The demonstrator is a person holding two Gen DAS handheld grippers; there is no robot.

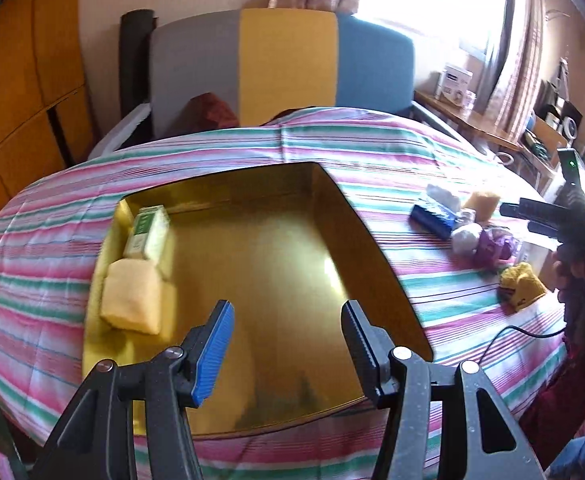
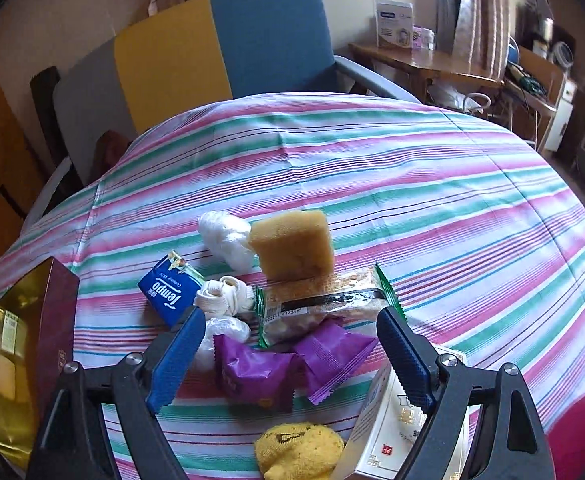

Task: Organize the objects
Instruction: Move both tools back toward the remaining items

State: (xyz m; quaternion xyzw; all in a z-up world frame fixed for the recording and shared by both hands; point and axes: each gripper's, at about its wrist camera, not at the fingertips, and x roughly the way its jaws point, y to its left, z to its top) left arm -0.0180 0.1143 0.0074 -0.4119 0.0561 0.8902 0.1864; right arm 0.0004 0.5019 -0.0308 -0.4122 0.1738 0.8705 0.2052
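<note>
Now the left gripper (image 1: 288,324) hangs over the gold box (image 1: 372,248), jaws apart and empty; a sponge (image 1: 132,300) and green packet (image 1: 148,232) lie along its left wall. Jaws spread, the right gripper (image 2: 292,336) holds nothing above purple packets (image 2: 252,372) near the table (image 2: 412,184) edge.

Both wrist views down onto striped cloth (image 1: 332,152)

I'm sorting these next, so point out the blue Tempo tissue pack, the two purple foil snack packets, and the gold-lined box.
Blue Tempo tissue pack (image 2: 167,292): right wrist view, printed front face.
Purple foil snack packets (image 2: 252,372): right wrist view, middle of the left packet.
Gold-lined box (image 1: 276,264): left wrist view, bare gold floor.
</note>
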